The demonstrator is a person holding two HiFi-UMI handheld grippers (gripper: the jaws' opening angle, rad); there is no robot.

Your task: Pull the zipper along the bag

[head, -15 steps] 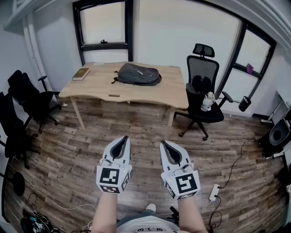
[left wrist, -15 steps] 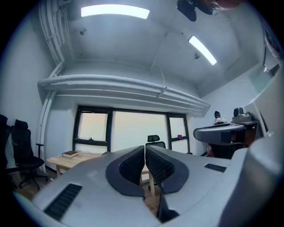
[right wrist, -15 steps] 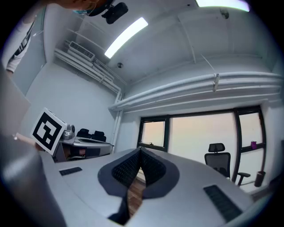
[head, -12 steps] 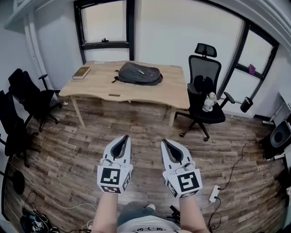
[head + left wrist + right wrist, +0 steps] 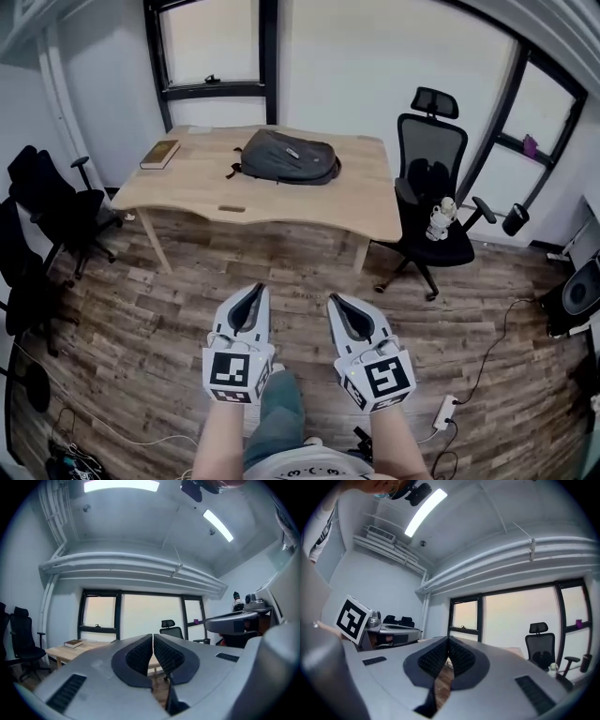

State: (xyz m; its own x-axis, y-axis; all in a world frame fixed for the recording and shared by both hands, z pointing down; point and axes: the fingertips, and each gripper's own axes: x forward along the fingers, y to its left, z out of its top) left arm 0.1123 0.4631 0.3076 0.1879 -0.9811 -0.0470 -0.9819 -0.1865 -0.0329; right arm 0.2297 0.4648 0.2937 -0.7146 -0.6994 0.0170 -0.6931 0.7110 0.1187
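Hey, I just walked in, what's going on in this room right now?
A person stands on the wood floor, some way back from the desk, and holds a gripper in each hand out in front. The left gripper and the right gripper are both shut with nothing between their jaws. The grey backpack lies flat on the desk, with a book to its left and an office chair off to the right. Neither gripper is near the backpack, so the zipper pull has not started.

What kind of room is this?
Most likely a small office: a wooden desk holding a book and a grey backpack, a black office chair beside it, and large dark-framed windows behind.
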